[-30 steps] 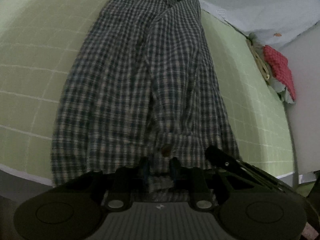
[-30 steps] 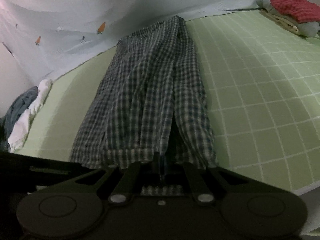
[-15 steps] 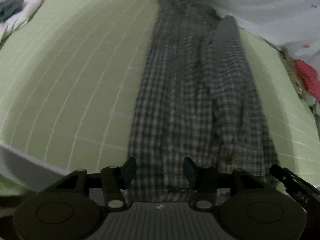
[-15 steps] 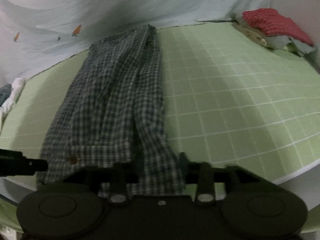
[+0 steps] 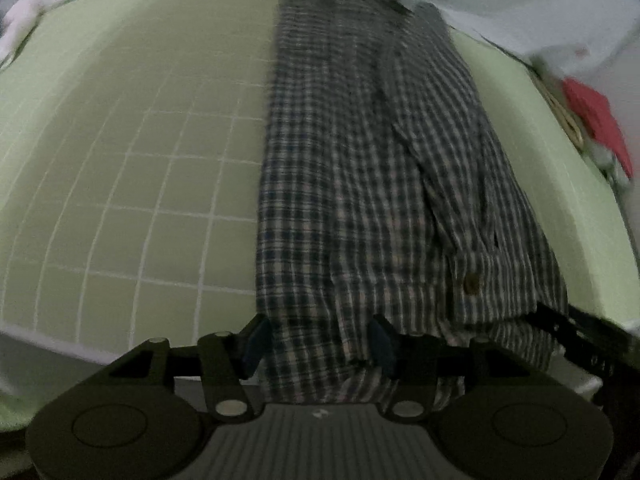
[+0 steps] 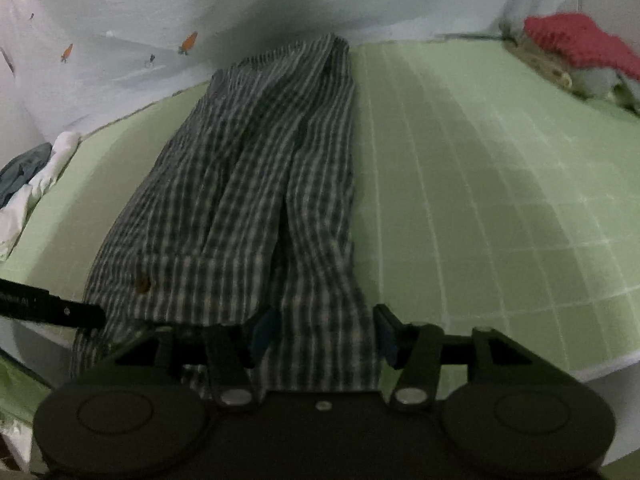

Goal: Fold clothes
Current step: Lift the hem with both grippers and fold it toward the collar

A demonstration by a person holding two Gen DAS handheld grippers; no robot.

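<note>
A dark plaid shirt [image 5: 360, 168] lies folded into a long narrow strip on the green gridded mat [image 5: 120, 160], running away from me. Its near hem with a brown button [image 5: 471, 282] hangs over the mat's front edge. My left gripper [image 5: 320, 340] is at the hem's left part, jaws opening, with cloth lying loose between its blue pads [image 5: 256, 340]. At the hem's right part of the same shirt [image 6: 248, 200], my right gripper [image 6: 325, 334] is also opening, cloth slack between its pads [image 6: 386, 334]. The left gripper's finger [image 6: 52, 308] shows at that view's left edge.
A red knitted cloth [image 6: 580, 44] tops a pile of clothes at the mat's far right corner. White and grey garments [image 6: 36, 184] lie off the left side. A pale sheet with carrot prints [image 6: 120, 40] rises behind. The mat's front edge [image 6: 600, 364] is just below the grippers.
Both grippers were shut on the shirt's near hem and have spread apart, letting it go. The left view has shifted leftward along the hem, the right view rightward.
</note>
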